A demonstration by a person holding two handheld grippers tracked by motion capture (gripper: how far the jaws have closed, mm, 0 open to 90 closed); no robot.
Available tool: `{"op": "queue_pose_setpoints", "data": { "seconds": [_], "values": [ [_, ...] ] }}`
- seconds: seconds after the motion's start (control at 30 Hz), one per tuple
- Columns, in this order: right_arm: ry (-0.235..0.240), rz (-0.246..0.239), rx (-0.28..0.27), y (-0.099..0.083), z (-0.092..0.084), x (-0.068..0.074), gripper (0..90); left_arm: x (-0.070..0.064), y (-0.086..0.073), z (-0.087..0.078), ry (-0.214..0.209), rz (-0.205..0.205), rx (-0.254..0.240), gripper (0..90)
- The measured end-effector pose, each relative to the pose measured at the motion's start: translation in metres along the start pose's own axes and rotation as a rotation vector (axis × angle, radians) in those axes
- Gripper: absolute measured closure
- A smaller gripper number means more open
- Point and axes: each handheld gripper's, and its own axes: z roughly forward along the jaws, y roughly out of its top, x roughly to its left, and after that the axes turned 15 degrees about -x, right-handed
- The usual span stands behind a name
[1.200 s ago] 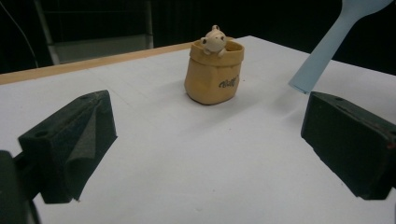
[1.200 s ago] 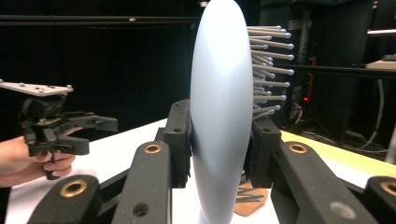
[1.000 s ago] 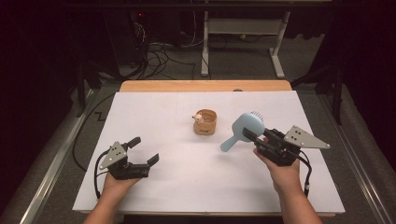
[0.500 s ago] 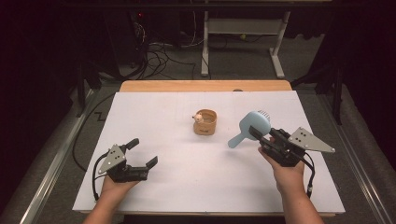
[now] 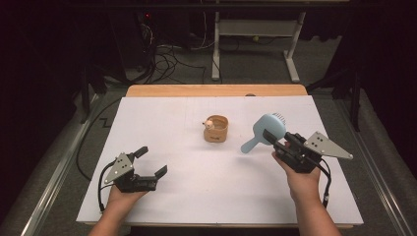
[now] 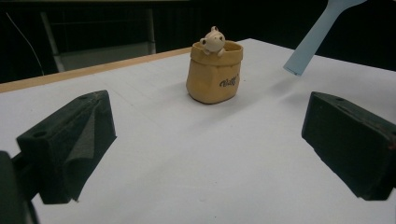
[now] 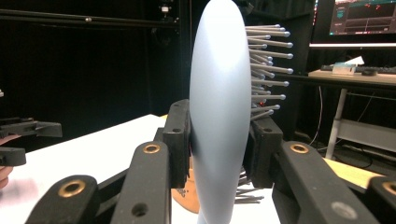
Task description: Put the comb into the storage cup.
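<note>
Nearest the front edge of the desk (image 5: 206, 196), the left claw (image 5: 150, 162) sits low over the white top, jaws spread wide, nothing between them. From the left gripper view those two black jaws frame bare white surface, and straight ahead beyond them stands the pot (image 6: 214, 77).

Across on the right, a bit farther in, the right claw (image 5: 278, 140) is pinching the brush (image 5: 268, 130). The pale blue brush is held up off the desk, just right of the pot, its round head at the jaws and its handle (image 5: 251, 144) slanting down toward the pot without touching it. In the right gripper view the pads are pressed on either side of the head (image 7: 219, 116), seen edge on, with the bristles (image 7: 268, 70) sticking out to one side. The handle's tip also hangs in the top corner of the left gripper view (image 6: 310, 42), clear of the surface, a faint shadow under it.

Middle of the desk: the pot (image 5: 215, 129), a tan sack-shaped thing with dark lettering on its front, standing upright on the white sheet. A little cream figure (image 6: 212, 41) peeks over its rim.

Behind the pot, the bare wooden strip (image 5: 216, 91) of the desk's far edge, then cables (image 5: 167, 54) on the floor and the white legs of a stand (image 5: 255, 39) in the dark.
</note>
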Motion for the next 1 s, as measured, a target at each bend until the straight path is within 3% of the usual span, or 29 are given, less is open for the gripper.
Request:
{"op": "queue_pose_setpoints", "data": {
  "seconds": [1.0],
  "values": [
    [0.000, 0.001, -0.071, 0.024, 0.034, 0.005, 67.5, -0.002, 0.001, -0.002, -0.015, 0.024, 0.000, 3.9]
  ]
}}
